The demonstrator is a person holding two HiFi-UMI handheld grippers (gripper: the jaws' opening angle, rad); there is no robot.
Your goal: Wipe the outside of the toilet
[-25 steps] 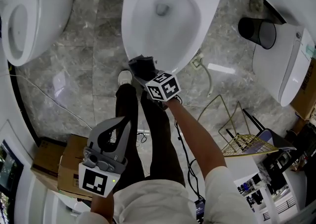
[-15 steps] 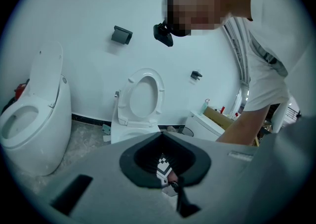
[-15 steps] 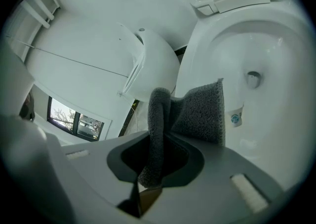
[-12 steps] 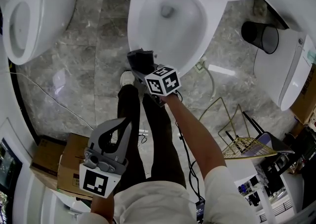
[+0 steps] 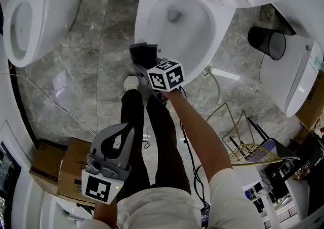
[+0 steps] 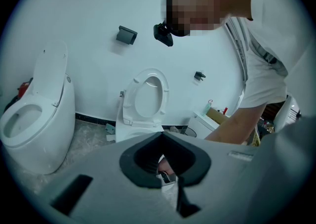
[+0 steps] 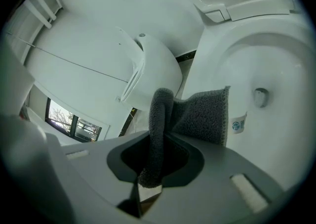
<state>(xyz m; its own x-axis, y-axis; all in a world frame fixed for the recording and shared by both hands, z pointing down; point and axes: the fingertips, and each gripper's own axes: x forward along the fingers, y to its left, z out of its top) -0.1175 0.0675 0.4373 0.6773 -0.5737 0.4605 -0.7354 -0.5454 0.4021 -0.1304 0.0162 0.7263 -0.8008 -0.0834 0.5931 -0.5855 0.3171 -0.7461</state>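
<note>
Nothing in view can be read as a word or a number. A small sticker (image 7: 238,125) with a round blue mark sits on the toilet (image 7: 276,60) bowl near its rim, just beside the grey cloth (image 7: 197,114); its print is too small to read. The cubes on the right gripper (image 5: 146,60) and the left gripper (image 5: 123,131) carry black-and-white square patterns, not letters.

The toilet (image 5: 146,23) runs off the head view's top edge, its tank unseen. The right hand-held gripper (image 5: 147,63) hides its jaws beneath its own marker cube, and the grey cloth (image 5: 142,51) shows only a dark corner (contact with the bowl's outer wall cannot be told). The small tag (image 7: 238,126) is unreadable.
</note>
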